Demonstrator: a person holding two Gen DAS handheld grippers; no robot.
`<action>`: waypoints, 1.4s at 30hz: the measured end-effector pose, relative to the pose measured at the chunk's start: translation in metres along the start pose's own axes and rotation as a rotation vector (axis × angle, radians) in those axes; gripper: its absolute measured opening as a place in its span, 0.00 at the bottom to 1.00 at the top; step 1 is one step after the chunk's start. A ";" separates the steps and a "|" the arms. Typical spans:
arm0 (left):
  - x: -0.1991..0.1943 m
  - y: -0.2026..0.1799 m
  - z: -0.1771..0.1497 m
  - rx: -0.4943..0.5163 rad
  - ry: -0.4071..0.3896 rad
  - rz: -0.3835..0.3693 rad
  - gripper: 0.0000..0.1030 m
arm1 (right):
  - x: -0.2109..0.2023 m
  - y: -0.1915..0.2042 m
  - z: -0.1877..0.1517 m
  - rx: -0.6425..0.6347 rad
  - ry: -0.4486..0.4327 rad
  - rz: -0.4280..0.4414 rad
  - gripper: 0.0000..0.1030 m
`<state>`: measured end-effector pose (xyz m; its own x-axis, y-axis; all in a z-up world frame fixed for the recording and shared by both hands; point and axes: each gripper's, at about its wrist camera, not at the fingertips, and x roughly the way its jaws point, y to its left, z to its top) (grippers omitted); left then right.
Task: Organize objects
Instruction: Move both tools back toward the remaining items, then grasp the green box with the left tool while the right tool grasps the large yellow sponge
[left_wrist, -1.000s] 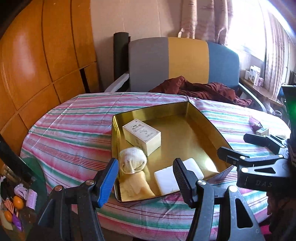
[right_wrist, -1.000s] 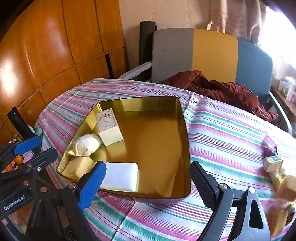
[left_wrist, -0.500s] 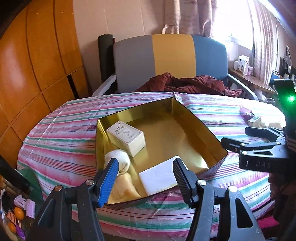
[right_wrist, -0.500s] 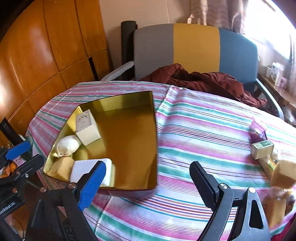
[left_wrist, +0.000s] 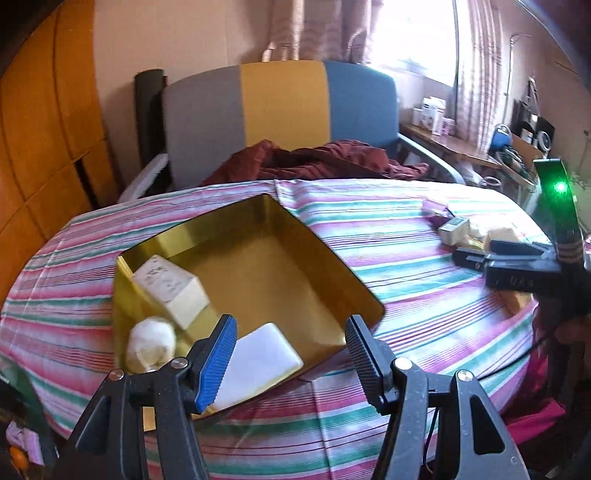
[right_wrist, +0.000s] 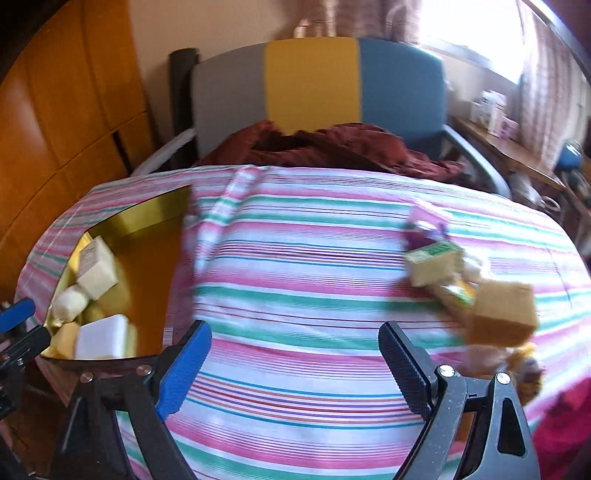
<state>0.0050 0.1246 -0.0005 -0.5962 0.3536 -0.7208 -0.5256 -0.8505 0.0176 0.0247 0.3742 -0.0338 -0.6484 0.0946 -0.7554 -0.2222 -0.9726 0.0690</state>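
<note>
Left wrist view: left gripper (left_wrist: 288, 347) stands partly open, nothing between its fingers, above the near edge of the gold tin (left_wrist: 343, 266). The tin sits on the striped tablecloth (left_wrist: 388, 236), toward the left side of the table. Inside it, along the left wall: a cream box (left_wrist: 170, 288), a white ball of cloth (left_wrist: 149, 345) just in front of it, and a flat white block (left_wrist: 258, 360) at the near corner, partly hidden behind the blue pad. The rest of the tin floor is bare.

Right gripper (left_wrist: 495, 254) shows at the right edge of this view, over a loose cluster of small items: a purple packet (left_wrist: 434, 212) and a green-topped box (left_wrist: 454, 229).

Right wrist view (blurred): right gripper (right_wrist: 295, 354) is wide open and holds nothing; only tablecloth shows between its fingers. The cluster lies ahead and to its right: purple packet, green-topped box, a yellow-green pack (right_wrist: 458, 295) and a brown cardboard box (right_wrist: 504, 314), touching or just beside each other. They are well apart from the tin, at the left edge of this view.

A chair (left_wrist: 280, 103) with a dark red cloth (left_wrist: 317, 160) on its seat stands behind the table.
</note>
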 end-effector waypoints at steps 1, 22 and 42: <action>0.002 -0.003 0.001 0.006 0.005 -0.006 0.60 | -0.002 -0.010 0.001 0.013 -0.003 -0.017 0.90; 0.062 -0.086 0.041 0.156 0.107 -0.160 0.60 | -0.038 -0.191 0.017 0.395 -0.088 -0.190 0.91; 0.201 -0.227 0.131 0.298 0.231 -0.502 0.73 | -0.031 -0.230 0.009 0.504 -0.122 -0.117 0.92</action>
<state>-0.0750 0.4399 -0.0587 -0.1041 0.5603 -0.8217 -0.8739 -0.4460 -0.1935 0.0889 0.5969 -0.0201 -0.6722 0.2493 -0.6972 -0.6006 -0.7343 0.3164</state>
